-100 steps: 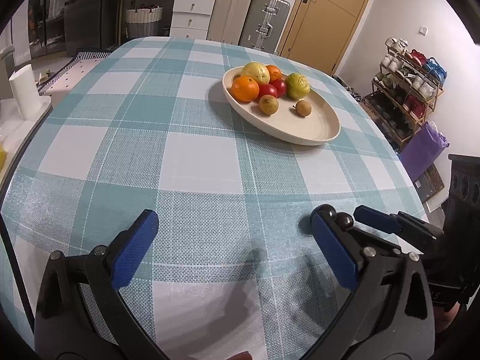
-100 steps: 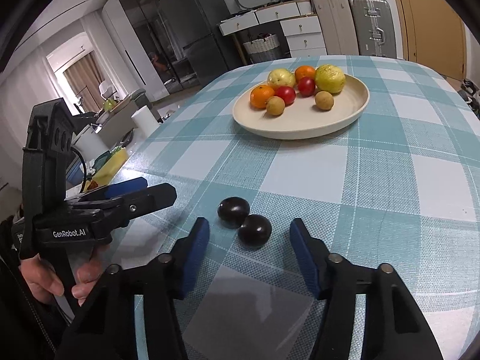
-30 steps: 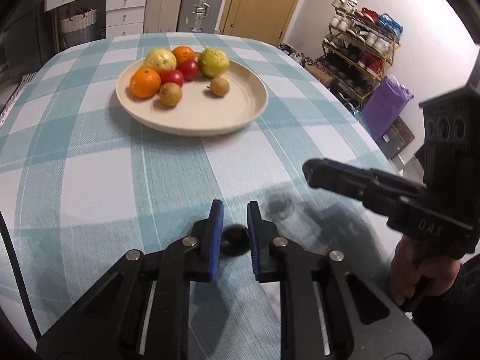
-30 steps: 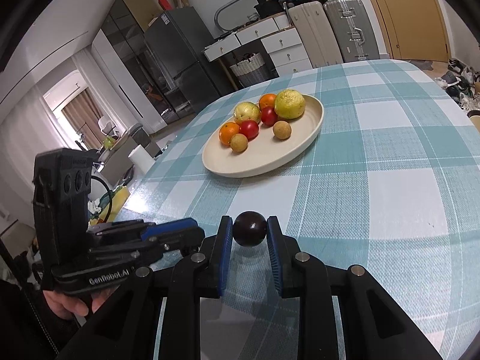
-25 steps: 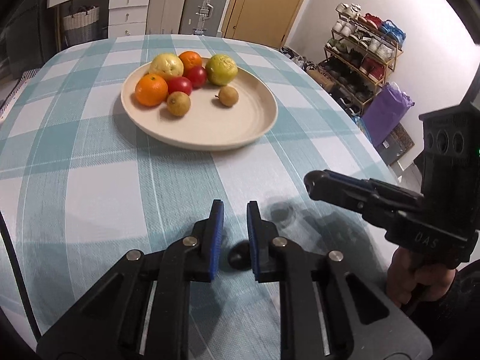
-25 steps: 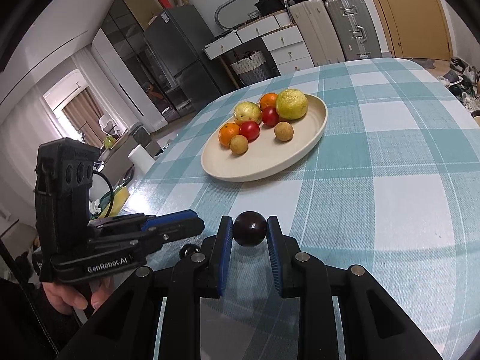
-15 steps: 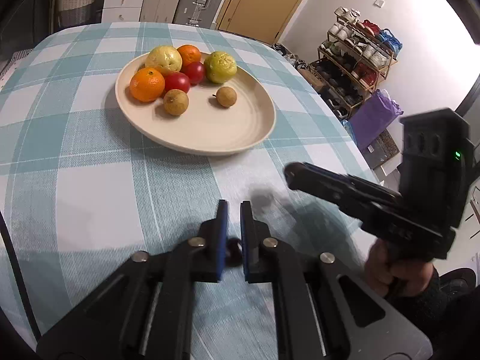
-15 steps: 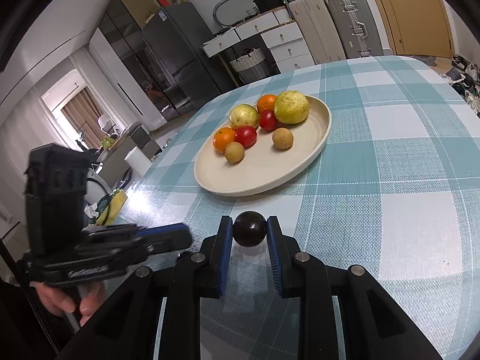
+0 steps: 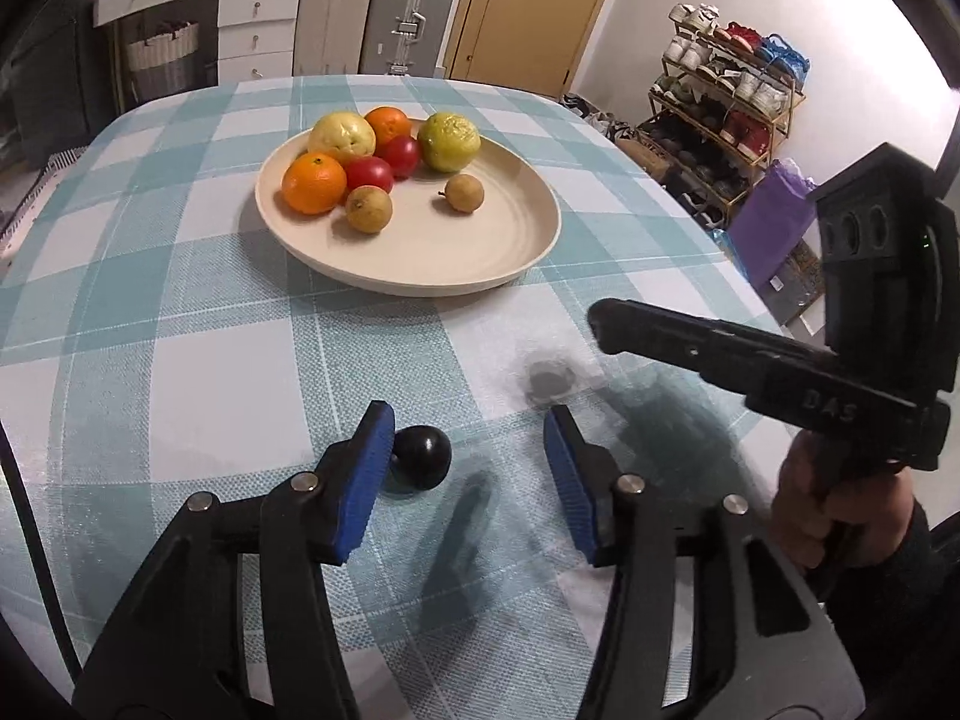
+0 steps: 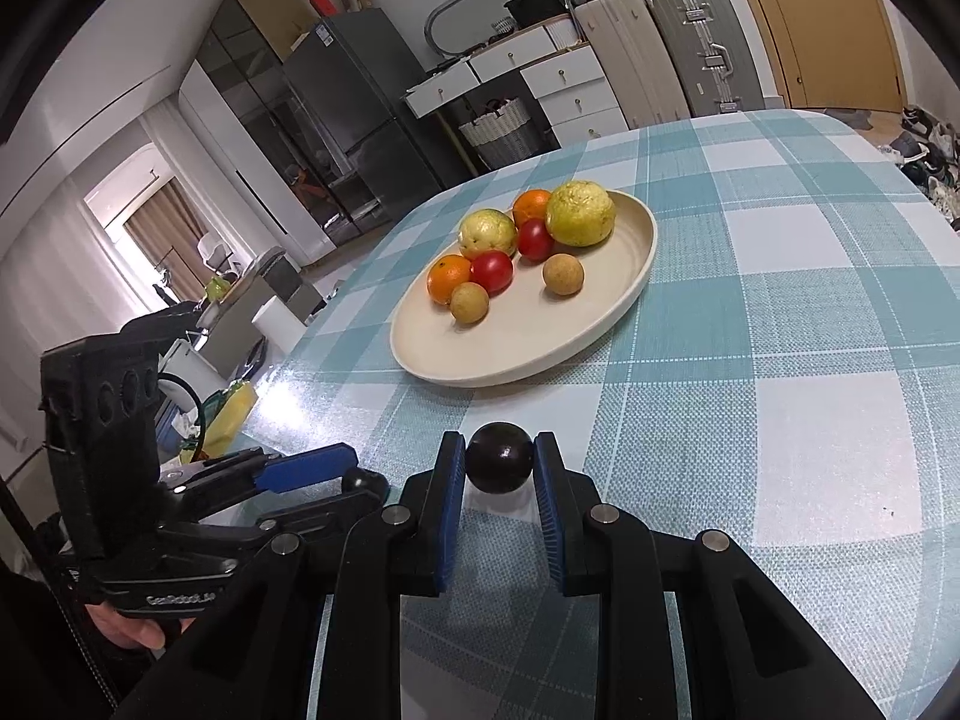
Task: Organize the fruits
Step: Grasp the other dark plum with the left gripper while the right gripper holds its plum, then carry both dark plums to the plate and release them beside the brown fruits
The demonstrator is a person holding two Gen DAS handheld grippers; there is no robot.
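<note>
Two dark plums (image 9: 421, 456) (image 10: 499, 458); one plate (image 9: 516, 264); on it two oranges (image 9: 314, 183), two tomatoes (image 9: 369, 174), two guavas (image 9: 449, 133), two longans (image 9: 368, 209).

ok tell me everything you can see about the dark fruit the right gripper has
The dark fruit is small, round, glossy and near black with a reddish tint, a highlight on its skin. It sits clamped between the blue pads of the right gripper, held above the checked tablecloth, short of the cream plate. Only the pads touch it.

Teal-and-white checked tablecloth (image 9: 180, 312) fills the foreground. Behind it, white drawers (image 9: 258, 30), a wicker basket (image 9: 162, 57), two suitcases (image 9: 372, 6), a wooden door (image 9: 522, 6). Shoe rack (image 9: 726, 96) on the right, dark fridge (image 10: 360, 108) and curtained window (image 10: 156, 234) on the left.
</note>
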